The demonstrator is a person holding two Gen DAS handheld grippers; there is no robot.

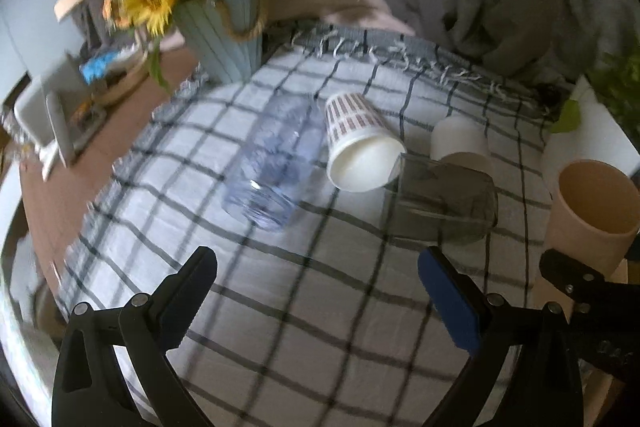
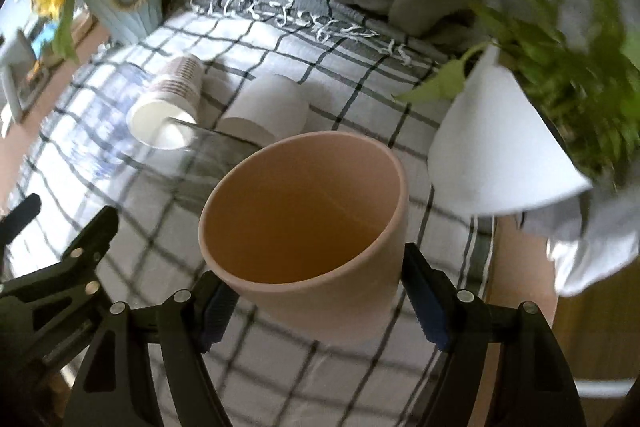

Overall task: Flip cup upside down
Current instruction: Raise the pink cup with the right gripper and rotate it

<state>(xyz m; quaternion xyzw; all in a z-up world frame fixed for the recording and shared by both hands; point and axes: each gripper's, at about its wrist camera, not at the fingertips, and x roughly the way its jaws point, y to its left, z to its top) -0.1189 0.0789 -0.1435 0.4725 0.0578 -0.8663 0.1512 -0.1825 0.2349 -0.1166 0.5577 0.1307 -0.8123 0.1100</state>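
Peach cup point(image 2: 304, 223) sits clamped between the two pads of the right hand-held gripper point(image 2: 320, 301), mouth open toward the camera and its long axis tilted up and away along the fingers, so its base points back at the wrist. It is held above the checked cloth point(image 2: 360, 83) on the bench, and no part of it appears to rest on the cloth. From the left wrist view the same cup point(image 1: 592, 211) shows at the far right, just beyond the left hand-held gripper point(image 1: 316, 267), whose jaws stand wide apart with nothing between them. Other cups lie on their sides farther from the peach cup: a striped paper cup point(image 1: 360, 143), a clear tumbler point(image 1: 276, 163), a smoky glass point(image 1: 444, 203). Judging by the grip, the right hand is the one to turn; the flip calls for rolling the wrist until the rim faces the cloth.
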